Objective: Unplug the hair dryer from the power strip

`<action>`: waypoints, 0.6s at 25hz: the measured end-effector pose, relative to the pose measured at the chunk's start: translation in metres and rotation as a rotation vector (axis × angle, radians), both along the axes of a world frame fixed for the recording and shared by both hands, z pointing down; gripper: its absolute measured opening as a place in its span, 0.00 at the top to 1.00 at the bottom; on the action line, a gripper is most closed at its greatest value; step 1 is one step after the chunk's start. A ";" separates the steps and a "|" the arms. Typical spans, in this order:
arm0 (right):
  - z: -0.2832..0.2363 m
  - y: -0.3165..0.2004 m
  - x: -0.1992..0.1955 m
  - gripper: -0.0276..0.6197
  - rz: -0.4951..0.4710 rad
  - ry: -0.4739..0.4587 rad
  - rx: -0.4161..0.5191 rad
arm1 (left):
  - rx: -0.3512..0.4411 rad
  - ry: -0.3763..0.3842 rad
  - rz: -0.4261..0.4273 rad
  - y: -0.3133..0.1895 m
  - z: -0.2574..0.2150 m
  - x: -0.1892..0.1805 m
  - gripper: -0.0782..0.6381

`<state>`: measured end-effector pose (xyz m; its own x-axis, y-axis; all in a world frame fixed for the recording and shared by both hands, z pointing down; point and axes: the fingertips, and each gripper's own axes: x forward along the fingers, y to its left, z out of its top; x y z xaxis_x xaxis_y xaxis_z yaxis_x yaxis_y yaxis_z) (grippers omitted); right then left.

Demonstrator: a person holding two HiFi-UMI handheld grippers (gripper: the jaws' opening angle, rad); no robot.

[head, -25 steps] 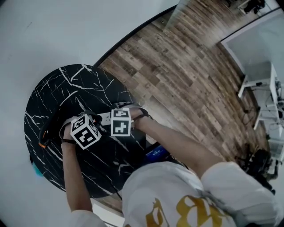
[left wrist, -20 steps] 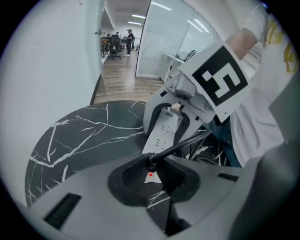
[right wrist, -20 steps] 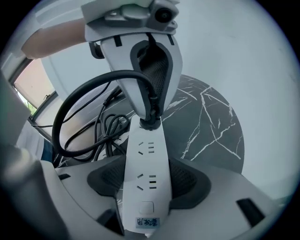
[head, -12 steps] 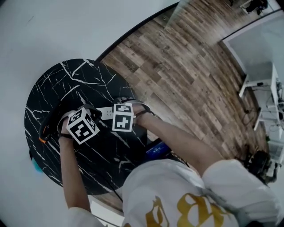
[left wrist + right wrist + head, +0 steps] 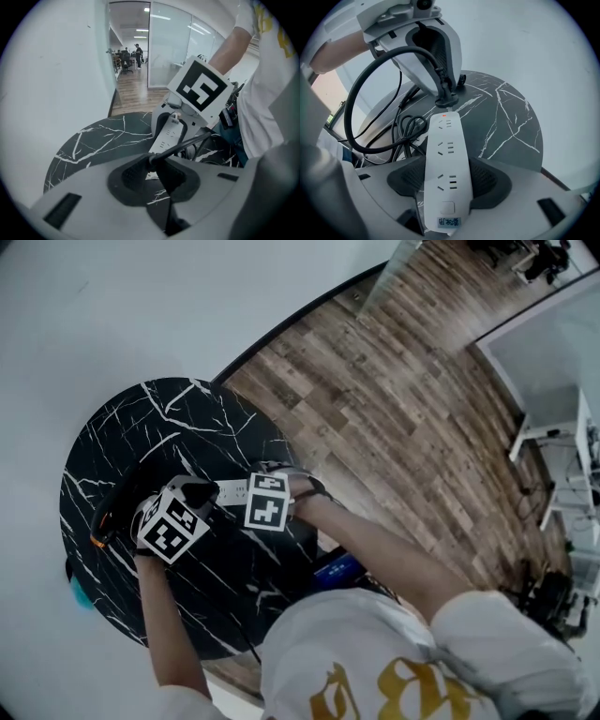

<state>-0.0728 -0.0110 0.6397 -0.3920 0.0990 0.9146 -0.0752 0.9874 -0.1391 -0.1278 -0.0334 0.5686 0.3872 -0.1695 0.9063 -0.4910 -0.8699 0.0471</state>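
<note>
Unplugging step, nearly done: right gripper (image 5: 449,180) clamped on the near end of the white power strip (image 5: 445,150) at mid-worktop (image 5: 506,117); left gripper (image 5: 153,168) closed narrow on the black hair-dryer plug (image 5: 445,100), seemingly just clear of the far-end socket; next, carry plug aside with strip held down.

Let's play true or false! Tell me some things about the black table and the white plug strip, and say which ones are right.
1. The table is black with white veins. True.
2. The right gripper is clamped on the white power strip. True.
3. The left gripper holds nothing. False: it pinches the black plug.
4. Something is plugged into the strip's middle socket. False: the sockets in view are all empty.
5. The floor is carpet. False: it is wood planks.
</note>
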 end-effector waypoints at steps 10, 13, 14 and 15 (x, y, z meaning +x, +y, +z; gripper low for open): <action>-0.013 -0.009 -0.001 0.54 0.023 -0.112 0.132 | 0.252 0.114 -0.323 -0.010 -0.035 -0.030 0.80; -0.029 -0.014 -0.003 0.54 0.076 -0.169 0.146 | 0.343 0.156 -0.442 -0.013 -0.050 -0.037 0.80; -0.035 -0.016 -0.003 0.54 0.093 -0.183 0.149 | 0.364 0.164 -0.473 -0.012 -0.053 -0.039 0.80; -0.040 -0.018 -0.002 0.54 0.109 -0.193 0.153 | 0.378 0.168 -0.497 -0.011 -0.054 -0.041 0.80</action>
<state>-0.0746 -0.0293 0.5992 -0.5614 -0.0866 0.8230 -0.1688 0.9856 -0.0114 -0.1689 -0.0442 0.5141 0.3115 -0.6605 0.6831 -0.8524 -0.5120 -0.1064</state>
